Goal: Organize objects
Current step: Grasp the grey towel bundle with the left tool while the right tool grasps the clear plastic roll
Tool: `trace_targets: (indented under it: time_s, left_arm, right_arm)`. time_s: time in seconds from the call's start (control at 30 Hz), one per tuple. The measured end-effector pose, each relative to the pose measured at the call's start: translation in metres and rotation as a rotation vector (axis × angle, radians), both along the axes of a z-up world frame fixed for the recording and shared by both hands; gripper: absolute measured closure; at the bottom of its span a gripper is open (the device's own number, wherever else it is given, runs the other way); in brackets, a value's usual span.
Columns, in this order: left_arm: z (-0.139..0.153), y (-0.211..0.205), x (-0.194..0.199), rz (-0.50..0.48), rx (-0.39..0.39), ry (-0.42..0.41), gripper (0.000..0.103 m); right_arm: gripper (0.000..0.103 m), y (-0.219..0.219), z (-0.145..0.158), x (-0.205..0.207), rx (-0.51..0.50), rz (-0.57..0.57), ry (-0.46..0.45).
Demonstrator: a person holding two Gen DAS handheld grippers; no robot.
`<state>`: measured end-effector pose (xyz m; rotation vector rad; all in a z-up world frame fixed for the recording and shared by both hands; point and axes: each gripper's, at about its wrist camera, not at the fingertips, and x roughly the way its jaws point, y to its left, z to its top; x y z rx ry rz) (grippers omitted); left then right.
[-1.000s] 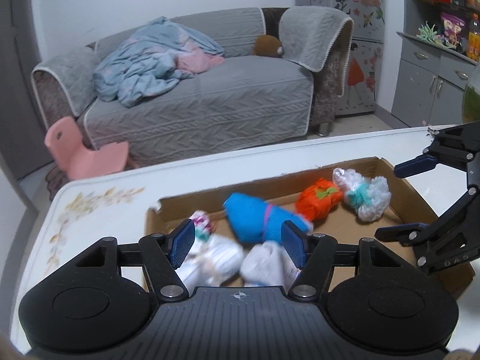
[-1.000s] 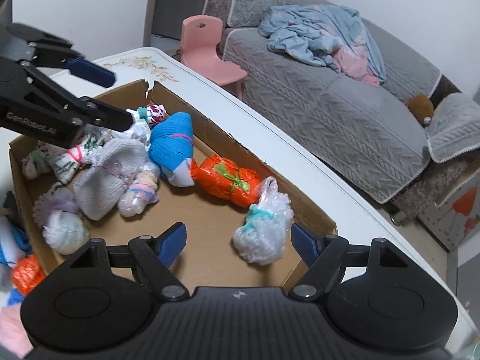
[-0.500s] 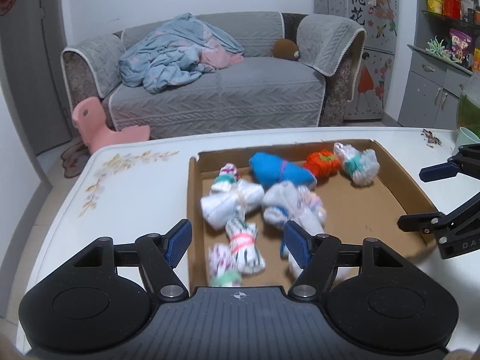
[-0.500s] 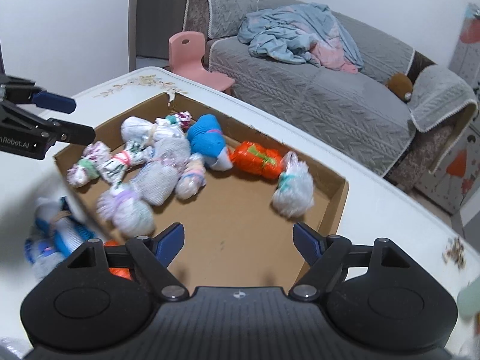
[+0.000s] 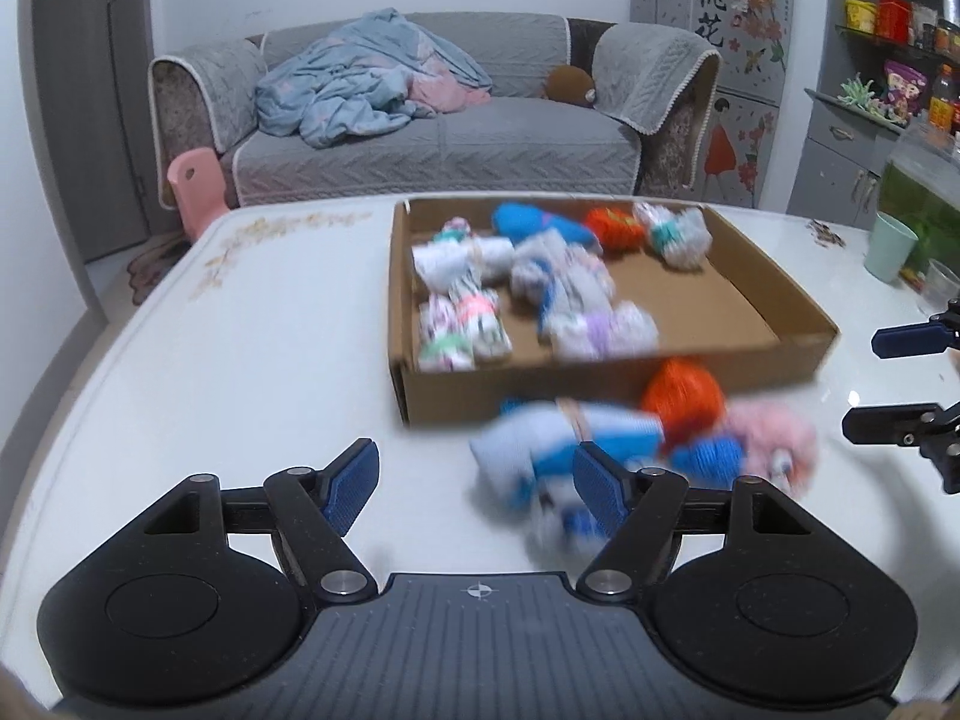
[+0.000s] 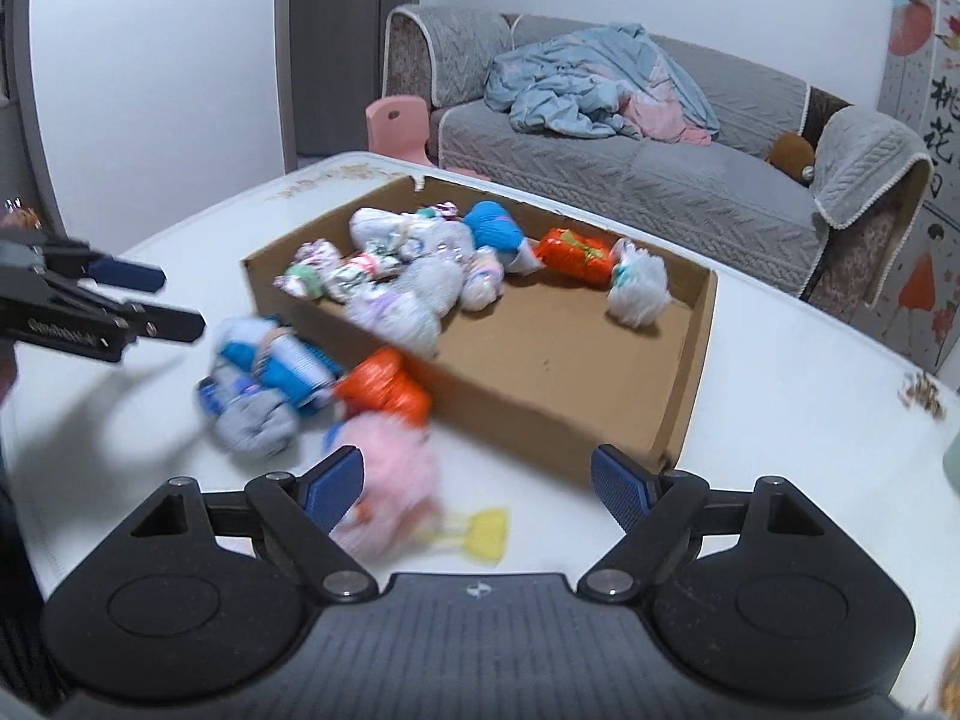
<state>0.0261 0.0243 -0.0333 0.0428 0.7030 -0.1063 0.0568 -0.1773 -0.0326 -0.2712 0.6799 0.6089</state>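
**Both grippers empty above a table of rolled bundles**

While both frames are blurred by motion, the layout is readable. At far left of the white table (image 5: 198,372) the surface is bare. The left gripper (image 5: 474,483) hangs over the table with jaws spread apart and nothing between them; they have just been opening wider. Its right fingertip overlaps a loose heap of bundles lying outside the box: a grey and blue bundle (image 5: 564,438), an orange bundle (image 5: 684,396) touching the box's near wall, and a fluffy pink bundle (image 5: 774,438) beside it.

Behind the heap sits the shallow cardboard box (image 5: 600,381), holding a cluster of white, patterned bundles (image 5: 462,312) at its left, a blue one and an orange one at the back, and a pale netted one toward the right.

The right gripper (image 6: 477,486) is also released, jaws wide and just been opening, gripping nothing. From its view the pink bundle lies just beyond its left fingertip, with a small yellow item (image 6: 483,534), too blurred to identify, between the jaws on the table.
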Motion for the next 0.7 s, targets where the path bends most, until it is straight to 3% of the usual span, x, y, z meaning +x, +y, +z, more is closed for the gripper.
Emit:
trace_targets:
  time_s: [0.17, 0.33, 0.47, 0.7]
  left_arm:
    - [-0.019, -0.009, -0.037, -0.056, -0.042, -0.001, 0.025]
    - [-0.037, -0.021, -0.065, -0.123, 0.002, -0.006, 0.023]
    - [-0.042, -0.021, -0.070, -0.123, -0.009, -0.014, 0.018]
    - [-0.042, -0.008, -0.058, -0.080, -0.024, 0.001, 0.017]
  right_arm:
    - [0.019, -0.001, -0.013, -0.046, 0.090, 0.031, 0.010]
    - [0.018, 0.007, -0.031, -0.078, 0.104, 0.081, 0.024]
    - [0.016, 0.018, -0.045, -0.087, 0.142, 0.065, 0.055]
    - [0.022, 0.041, -0.064, -0.092, 0.098, 0.058, 0.029]
